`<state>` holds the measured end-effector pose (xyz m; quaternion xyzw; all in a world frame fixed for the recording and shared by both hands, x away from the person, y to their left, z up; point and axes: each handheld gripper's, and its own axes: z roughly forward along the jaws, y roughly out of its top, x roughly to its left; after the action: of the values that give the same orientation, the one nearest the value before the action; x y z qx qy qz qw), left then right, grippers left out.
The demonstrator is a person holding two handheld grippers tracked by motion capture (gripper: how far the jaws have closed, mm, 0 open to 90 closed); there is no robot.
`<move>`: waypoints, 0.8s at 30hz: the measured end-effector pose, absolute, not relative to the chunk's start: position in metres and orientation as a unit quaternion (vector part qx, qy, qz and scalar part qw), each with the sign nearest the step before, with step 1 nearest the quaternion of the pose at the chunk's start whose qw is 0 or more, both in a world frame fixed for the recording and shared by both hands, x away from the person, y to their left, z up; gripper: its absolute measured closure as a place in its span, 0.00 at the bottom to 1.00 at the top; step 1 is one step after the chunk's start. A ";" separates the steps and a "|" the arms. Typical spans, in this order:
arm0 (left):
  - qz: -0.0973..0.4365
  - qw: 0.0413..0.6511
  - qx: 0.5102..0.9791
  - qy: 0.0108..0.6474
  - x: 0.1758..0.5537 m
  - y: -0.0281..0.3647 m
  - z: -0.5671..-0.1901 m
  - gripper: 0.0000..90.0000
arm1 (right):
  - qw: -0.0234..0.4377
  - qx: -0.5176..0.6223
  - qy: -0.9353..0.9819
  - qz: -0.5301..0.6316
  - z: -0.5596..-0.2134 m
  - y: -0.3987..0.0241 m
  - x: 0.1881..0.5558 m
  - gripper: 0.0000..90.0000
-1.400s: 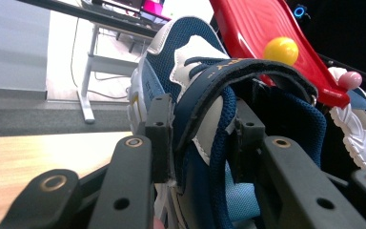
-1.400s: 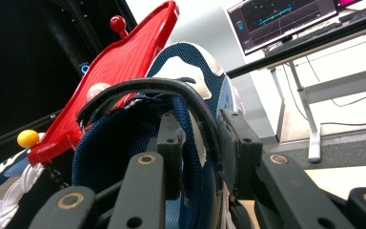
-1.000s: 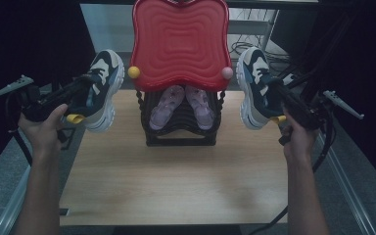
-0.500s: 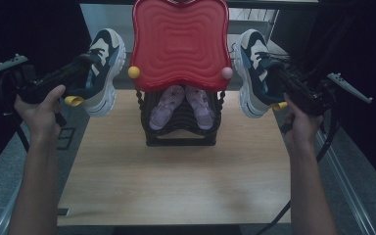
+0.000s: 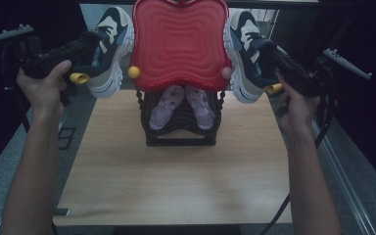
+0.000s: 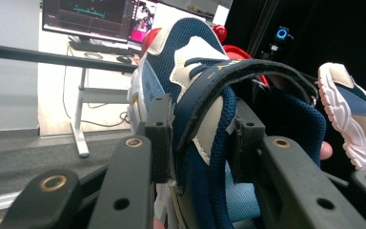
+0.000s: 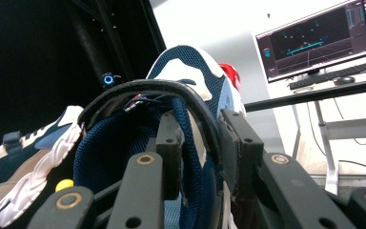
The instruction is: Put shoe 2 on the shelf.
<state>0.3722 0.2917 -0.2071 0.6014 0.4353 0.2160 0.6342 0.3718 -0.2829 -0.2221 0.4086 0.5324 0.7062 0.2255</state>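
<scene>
Both grippers airborne, one shoe each. Left gripper (image 5: 81, 51), upper left of the high view, is clamped on the collar wall of a navy, white and beige chunky-soled trainer (image 5: 108, 49); in the left gripper view the black jaws pinch the padded collar and strap of that left trainer (image 6: 195, 109), one jaw inside the opening, one outside. Right gripper (image 5: 274, 54), upper right, grips the matching right trainer (image 5: 245, 54) the same way; the right gripper view shows the collar (image 7: 190, 124) squeezed between the jaws.

Each shoe's long axis runs up the frame, toe away from the person, sole turned outward. They flank a red, ribbed, wavy-edged plastic top shelf (image 5: 178, 44) of a black tiered shoe rack (image 5: 181, 132) standing on the light wooden table (image 5: 176, 186). A small pink pair of sandals (image 5: 181, 105) fills the lower tier.

Deciding relation, by my reading: both trainers hang level with the red shelf, just beside its side edges, so each must travel inward. Each hand sits equally near its own edge.
</scene>
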 end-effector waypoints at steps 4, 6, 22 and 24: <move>0.213 0.636 0.604 0.430 0.379 0.283 -0.197 0.75 | 0.224 0.401 0.539 0.706 -0.212 -0.273 0.377 0.79; 0.204 0.641 0.604 0.427 0.384 0.277 -0.193 0.75 | 0.214 0.399 0.540 0.709 -0.207 -0.267 0.381 0.79; 0.209 0.630 0.625 0.411 0.420 0.215 -0.163 0.75 | 0.190 0.408 0.563 0.693 -0.171 -0.212 0.428 0.79; 0.208 0.631 0.625 0.409 0.424 0.209 -0.162 0.75 | 0.190 0.411 0.564 0.690 -0.171 -0.208 0.432 0.79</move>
<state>0.4237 0.2095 -0.1623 0.6252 0.4090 0.2084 0.6311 0.4320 -0.2083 -0.1711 0.4109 0.5642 0.6905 0.1900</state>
